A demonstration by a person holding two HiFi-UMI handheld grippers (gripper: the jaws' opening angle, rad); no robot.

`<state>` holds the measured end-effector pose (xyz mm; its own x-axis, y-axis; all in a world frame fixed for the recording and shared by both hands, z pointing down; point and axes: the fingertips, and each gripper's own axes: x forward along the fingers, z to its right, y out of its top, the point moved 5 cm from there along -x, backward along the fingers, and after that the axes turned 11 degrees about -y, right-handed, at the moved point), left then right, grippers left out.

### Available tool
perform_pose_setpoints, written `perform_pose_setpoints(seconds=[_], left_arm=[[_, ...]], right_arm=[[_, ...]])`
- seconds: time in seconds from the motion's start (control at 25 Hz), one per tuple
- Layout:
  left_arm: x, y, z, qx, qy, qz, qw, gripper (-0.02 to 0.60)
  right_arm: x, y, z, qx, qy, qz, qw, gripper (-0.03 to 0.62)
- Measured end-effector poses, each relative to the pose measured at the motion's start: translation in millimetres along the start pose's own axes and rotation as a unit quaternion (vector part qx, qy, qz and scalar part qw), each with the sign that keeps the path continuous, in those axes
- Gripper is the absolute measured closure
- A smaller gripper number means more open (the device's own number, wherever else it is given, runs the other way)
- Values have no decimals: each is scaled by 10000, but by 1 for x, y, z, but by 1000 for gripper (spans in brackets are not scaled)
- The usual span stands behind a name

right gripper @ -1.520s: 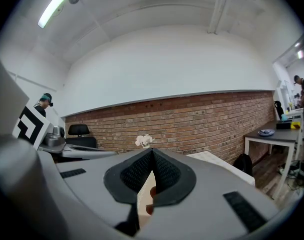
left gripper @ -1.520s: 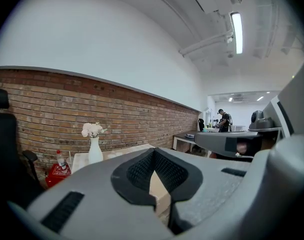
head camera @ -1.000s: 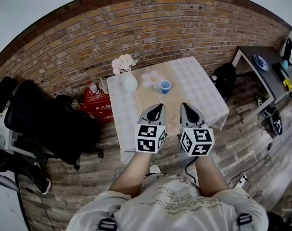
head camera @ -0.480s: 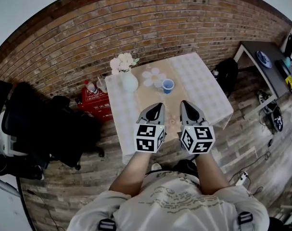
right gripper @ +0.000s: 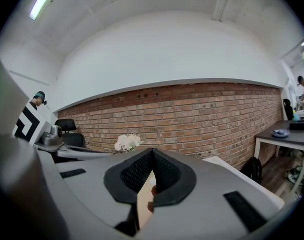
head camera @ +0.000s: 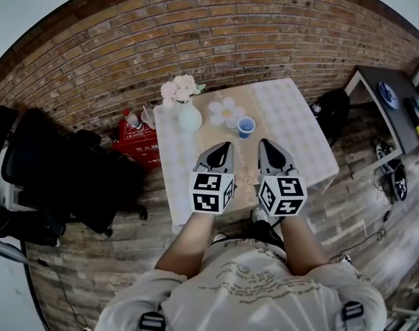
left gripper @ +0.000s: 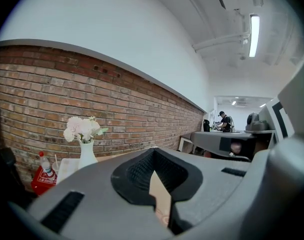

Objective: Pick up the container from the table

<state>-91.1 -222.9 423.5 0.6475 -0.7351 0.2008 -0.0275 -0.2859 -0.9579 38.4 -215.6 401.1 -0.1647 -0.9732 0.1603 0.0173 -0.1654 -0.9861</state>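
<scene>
A small blue cup (head camera: 246,126) stands on the table (head camera: 292,129), which wears a pale checked cloth. It sits next to a flower-shaped mat (head camera: 225,109). A white vase of pale flowers (head camera: 188,114) stands at the table's far left; in the left gripper view the vase (left gripper: 85,155) is at the left. My left gripper (head camera: 225,146) and right gripper (head camera: 264,144) hang side by side over the table's near half, short of the cup. Both point ahead, nearly level. Each pair of jaws is closed tip to tip with nothing held, as the left gripper (left gripper: 153,152) and right gripper (right gripper: 150,153) views show.
A red crate with a bottle (head camera: 139,142) sits on the floor left of the table, beside a black office chair (head camera: 64,174). A black bag (head camera: 331,110) lies at the table's right. A dark side table (head camera: 392,98) stands far right. The brick wall runs behind.
Both grippers have come forward over the table together, and the person has stepped closer to it. The cup and vase stand where they were. The jaws stayed closed.
</scene>
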Motion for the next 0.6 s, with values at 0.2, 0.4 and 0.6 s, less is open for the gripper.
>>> perform_pose_setpoints(seconds=[0.2,0.4,0.6], left_arm=[[30,11,-2,-21,98,10,9999,578],[59,11,-4,-5,246,-104,9996,578],[84,7,-14,-184,496,-177,9984,578]], right_arm=[[26,7,24,120,183,33,9998,592],[53,1,46,244,363,-104,9990,592],[82,-13,59,-185,574,-279,9978,592]])
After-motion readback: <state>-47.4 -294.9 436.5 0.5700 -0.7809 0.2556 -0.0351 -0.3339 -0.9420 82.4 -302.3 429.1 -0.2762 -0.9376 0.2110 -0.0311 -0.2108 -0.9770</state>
